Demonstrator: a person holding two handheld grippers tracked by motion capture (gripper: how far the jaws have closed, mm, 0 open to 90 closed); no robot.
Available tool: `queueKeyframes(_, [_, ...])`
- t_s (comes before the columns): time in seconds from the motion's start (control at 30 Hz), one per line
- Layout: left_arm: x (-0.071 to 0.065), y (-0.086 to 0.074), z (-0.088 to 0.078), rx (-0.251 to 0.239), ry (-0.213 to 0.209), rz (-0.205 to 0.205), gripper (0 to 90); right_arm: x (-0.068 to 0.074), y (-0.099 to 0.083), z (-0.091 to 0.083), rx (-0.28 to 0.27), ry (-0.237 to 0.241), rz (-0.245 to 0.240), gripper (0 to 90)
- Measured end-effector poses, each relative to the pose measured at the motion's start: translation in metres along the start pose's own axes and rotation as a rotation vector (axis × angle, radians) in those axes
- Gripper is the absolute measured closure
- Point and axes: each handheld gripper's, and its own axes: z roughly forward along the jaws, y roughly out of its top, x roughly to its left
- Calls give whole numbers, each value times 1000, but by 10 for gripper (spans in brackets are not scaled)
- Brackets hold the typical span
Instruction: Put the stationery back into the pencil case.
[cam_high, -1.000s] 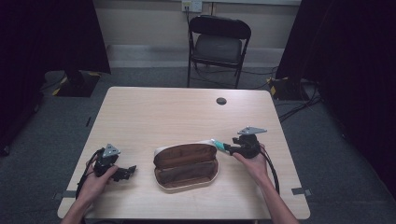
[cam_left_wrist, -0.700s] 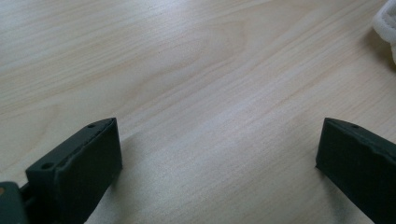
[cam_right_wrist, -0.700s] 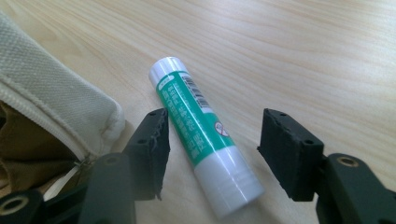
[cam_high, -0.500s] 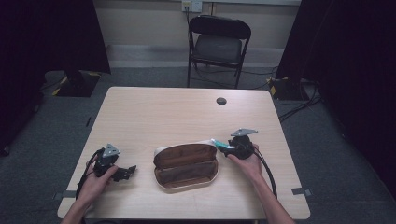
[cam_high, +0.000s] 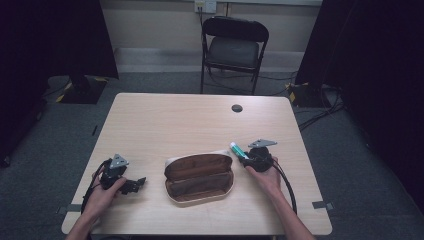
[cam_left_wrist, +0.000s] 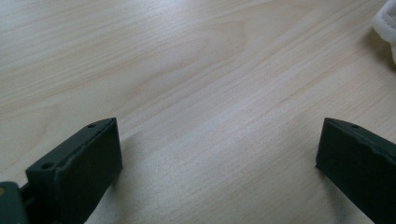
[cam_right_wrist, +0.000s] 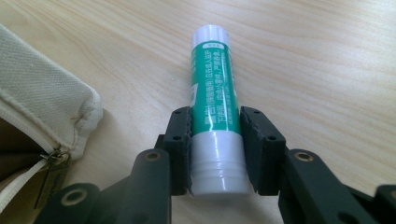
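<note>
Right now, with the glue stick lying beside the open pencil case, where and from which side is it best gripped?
Grip the glue stick across its round barrel near the white bottom end, coming from that end along its length. The right tool has just been closing there, one jaw on each side of the stick. It lies flat on the table, clear of the pencil case, so both sides are free.

A recording studio or lab: black curtains (cam_high: 380, 75) flank a pale wooden desk (cam_high: 175, 125), grey carpet (cam_high: 340, 165) with trailing cables (cam_high: 320, 107), a folding chair (cam_high: 232, 47) beyond its far edge
</note>
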Motion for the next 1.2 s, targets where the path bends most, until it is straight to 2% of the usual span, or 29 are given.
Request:
queueKeyframes(0.23, [0, 0, 0, 0, 0, -3, 0, -5, -1, -3, -11, -8, 60, 658])
queueKeyframes(0.5, [0, 1, 1, -2, 2, -4, 0, -12, -1, -12, -31, 6, 96, 659])
queueKeyframes(0.9, [0, 1, 1, -5, 3, -4, 0, -12, -1, -27, -56, 23, 98, 659])
queueKeyframes(1.2, [0, 1, 2, -3, 4, -3, 0, -8, 3, -50, -106, 29, 93, 659])
